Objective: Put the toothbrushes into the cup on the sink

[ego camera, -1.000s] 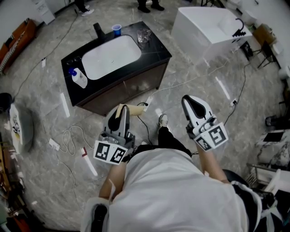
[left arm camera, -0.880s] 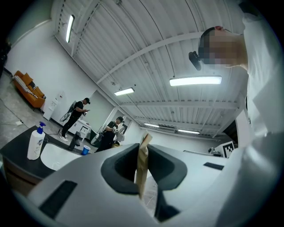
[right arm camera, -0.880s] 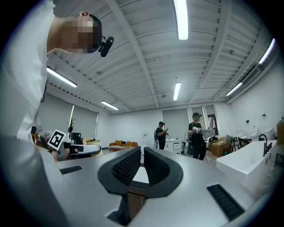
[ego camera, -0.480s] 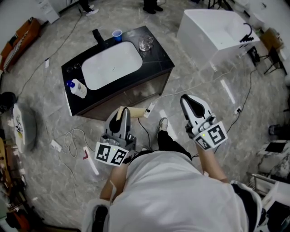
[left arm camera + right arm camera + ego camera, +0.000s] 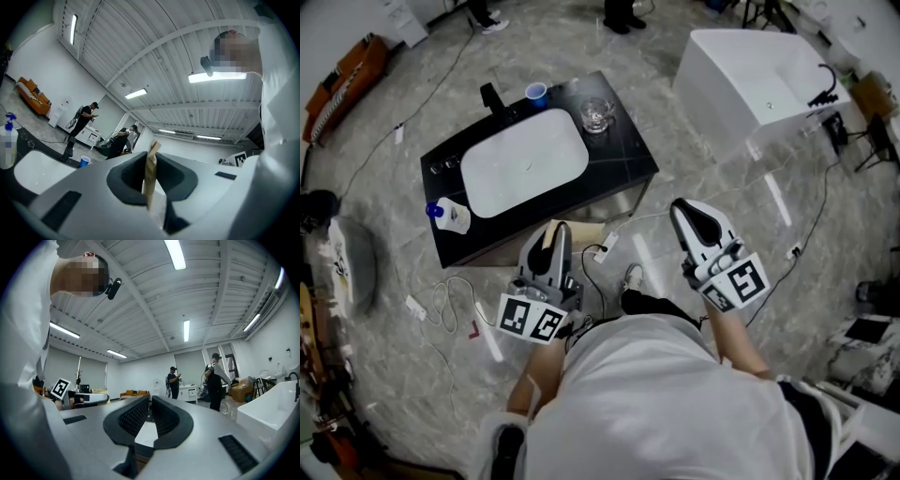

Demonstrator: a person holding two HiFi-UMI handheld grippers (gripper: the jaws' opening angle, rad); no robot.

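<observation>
The sink counter (image 5: 623,155) is glossy black and stone-like around a smooth white basin (image 5: 525,159), and it stands on a polished grey, marble-look floor (image 5: 403,216). On it are a blue plastic cup (image 5: 535,92) and a clear glass (image 5: 597,114). The left gripper (image 5: 151,157) has matt grey plastic shells and smooth black pads (image 5: 130,176) closed on a matt tan, paper-like packet (image 5: 150,183), while the right gripper (image 5: 149,409) shows ribbed black pads (image 5: 133,417).

Left gripper (image 5: 559,234) fingers clamping tan packet (image 5: 151,173), right gripper (image 5: 686,208) fingers together, both level
</observation>
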